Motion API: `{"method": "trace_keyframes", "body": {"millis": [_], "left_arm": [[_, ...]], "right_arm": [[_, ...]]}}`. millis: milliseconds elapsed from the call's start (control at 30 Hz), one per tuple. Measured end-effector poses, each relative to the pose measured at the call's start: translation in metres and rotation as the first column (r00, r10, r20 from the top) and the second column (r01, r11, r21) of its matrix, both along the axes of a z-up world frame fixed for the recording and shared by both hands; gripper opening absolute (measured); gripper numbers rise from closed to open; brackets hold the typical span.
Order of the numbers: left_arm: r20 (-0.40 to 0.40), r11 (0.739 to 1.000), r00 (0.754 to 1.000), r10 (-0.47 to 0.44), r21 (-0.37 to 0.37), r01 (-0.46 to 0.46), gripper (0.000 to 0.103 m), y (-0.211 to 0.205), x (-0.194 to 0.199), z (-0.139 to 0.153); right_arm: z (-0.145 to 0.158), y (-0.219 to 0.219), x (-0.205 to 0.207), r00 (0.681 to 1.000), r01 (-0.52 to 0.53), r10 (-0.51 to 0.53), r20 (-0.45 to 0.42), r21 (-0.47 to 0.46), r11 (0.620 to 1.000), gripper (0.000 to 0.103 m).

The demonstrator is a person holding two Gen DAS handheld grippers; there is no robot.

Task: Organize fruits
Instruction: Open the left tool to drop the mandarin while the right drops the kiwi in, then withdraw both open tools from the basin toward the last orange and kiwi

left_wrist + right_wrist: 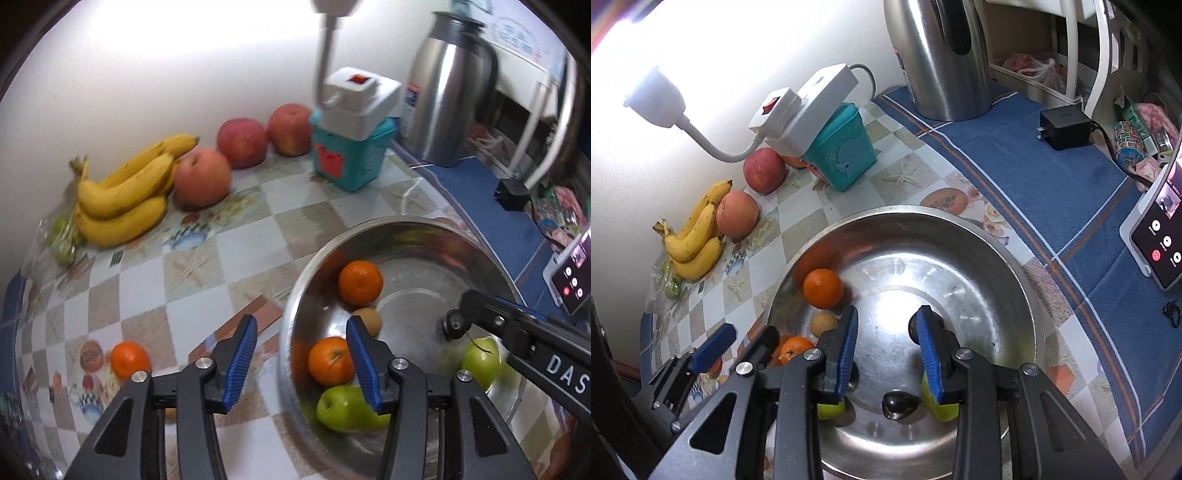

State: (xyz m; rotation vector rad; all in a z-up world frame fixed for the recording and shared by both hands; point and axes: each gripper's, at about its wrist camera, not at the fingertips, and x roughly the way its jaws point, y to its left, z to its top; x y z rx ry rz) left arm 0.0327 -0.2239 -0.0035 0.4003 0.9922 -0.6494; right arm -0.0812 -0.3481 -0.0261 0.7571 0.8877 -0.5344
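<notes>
Both grippers hang parted and empty over the steel bowl (1015,258), left gripper (301,354) straddling its rim. Oranges (361,282) and green apples (341,408) sit inside. Bananas (122,195), kettle (942,55) crowd the wall; blue cloth (1071,177) is open.

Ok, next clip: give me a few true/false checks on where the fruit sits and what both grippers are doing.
1. Two oranges lie in the metal bowl. True: one orange near the far wall, another orange nearer the left gripper.
2. The bananas are in the bowl. False: the bananas lie on the table by the wall.
3. Three apples sit along the wall. True.
4. The right gripper holds an orange. False: its jaws are open and empty over the bowl.
5. All oranges are in the bowl. False: a third orange lies on the table.
</notes>
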Motion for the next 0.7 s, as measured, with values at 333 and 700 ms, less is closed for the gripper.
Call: {"method": "trace_keyframes", "body": {"millis": [333,700], "left_arm": [[-0.132,0.982,0.975,0.181,-0.032,-0.186,0.062,0.04,0.025,0.006],[-0.162,0.946,0.934,0.319,-0.003,-0.324,0.089,0.069,0.036,0.0]], "right_arm": [[0.003,0.009,-0.003,0.999,-0.021,0.021,-0.033,0.001,1.0,0.035],[0.003,0.017,0.0,0.997,-0.034,0.033,-0.069,-0.016,0.999,0.069]]}}
